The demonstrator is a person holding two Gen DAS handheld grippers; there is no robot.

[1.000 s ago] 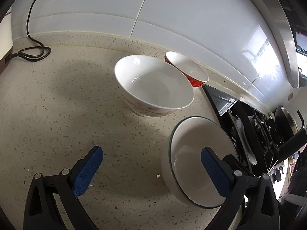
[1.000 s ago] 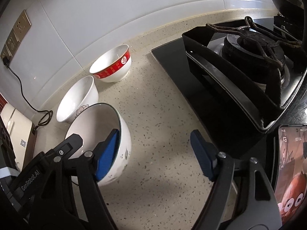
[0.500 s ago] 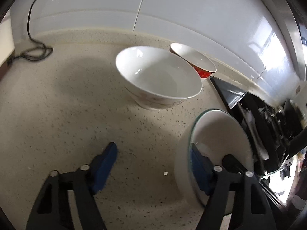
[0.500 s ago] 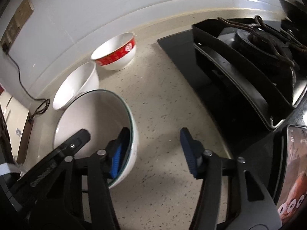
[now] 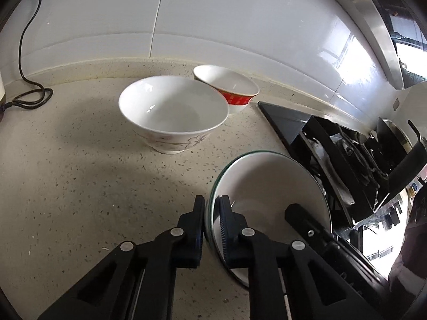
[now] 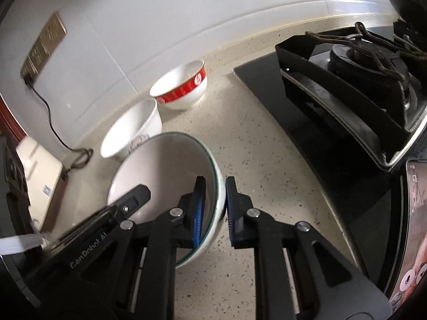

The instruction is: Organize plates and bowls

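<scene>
A white bowl with a green rim [image 5: 267, 186] [image 6: 160, 173] sits nearest on the speckled counter. My left gripper [image 5: 212, 205] pinches its left rim, one pad inside and one outside, jaws closing tight. On the opposite rim my right gripper [image 6: 215, 184] is closing too, its blue pads [image 6: 198, 208] against the wall. Each gripper shows in the other's view: the right one [image 5: 307, 221], the left one [image 6: 128, 200]. A plain white bowl [image 5: 173, 106] [image 6: 133, 130] stands behind it. A red-banded bowl [image 5: 226, 85] [image 6: 184, 90] is by the wall.
A black gas stove [image 5: 347, 165] [image 6: 360, 80] borders the counter on the right. A phone [image 6: 416, 226] lies at the stove's near edge. A black cord [image 5: 26, 98] [image 6: 53, 128] runs from a wall socket [image 6: 42, 45] to a white appliance [image 6: 40, 165] at the left.
Both grippers went from wide open to closed on opposite sides of the green-rimmed bowl's rim. The left gripper shifted right toward the bowl. The other two bowls have not moved.
</scene>
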